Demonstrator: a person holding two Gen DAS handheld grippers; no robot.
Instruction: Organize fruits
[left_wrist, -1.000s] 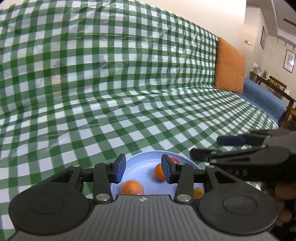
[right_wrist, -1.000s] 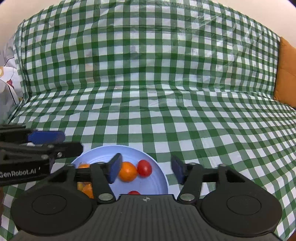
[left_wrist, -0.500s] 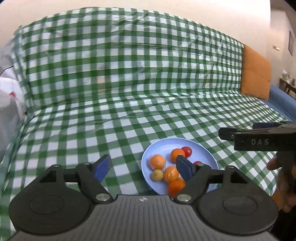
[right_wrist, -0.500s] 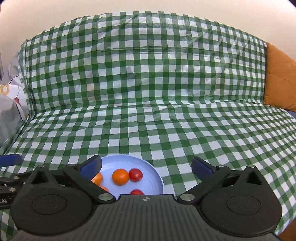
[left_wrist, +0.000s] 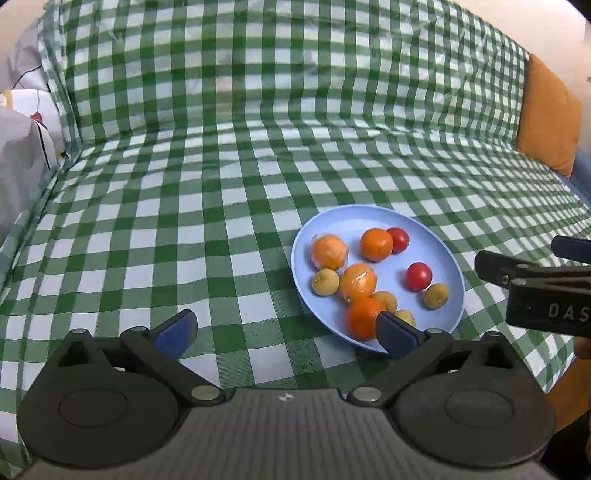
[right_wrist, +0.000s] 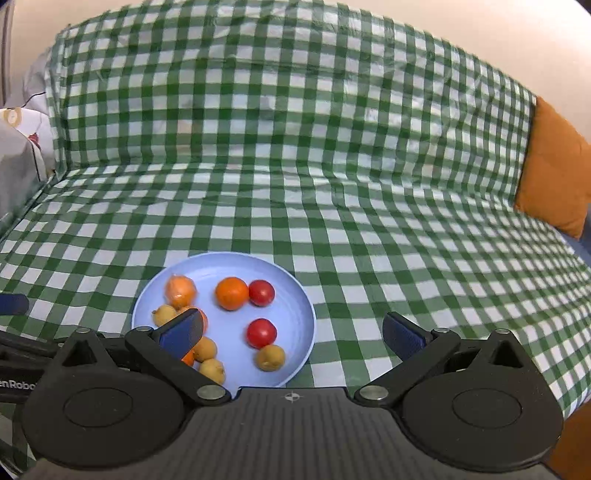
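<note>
A light blue plate (left_wrist: 436, 236) lies on the green checked cloth and holds several fruits: oranges (left_wrist: 376, 244), two red tomatoes (left_wrist: 419, 276) and small yellow fruits (left_wrist: 325, 281). My left gripper (left_wrist: 284, 332) is open and empty, held above the cloth just left of and in front of the plate. The plate also shows in the right wrist view (right_wrist: 288, 280), with an orange (right_wrist: 231, 293) and a tomato (right_wrist: 261, 333). My right gripper (right_wrist: 291, 334) is open and empty above the plate's near right edge. The right gripper also shows in the left wrist view (left_wrist: 543, 291).
The checked cloth (left_wrist: 184, 221) covers a sofa seat and backrest. An orange cushion (left_wrist: 548, 118) leans at the far right. White patterned fabric (left_wrist: 22, 147) lies at the far left. The seat's front edge runs at the lower right (right_wrist: 569, 410).
Both grippers have pulled back and up from the plate and opened wide. The whole plate with its fruits has come into view in both cameras.
</note>
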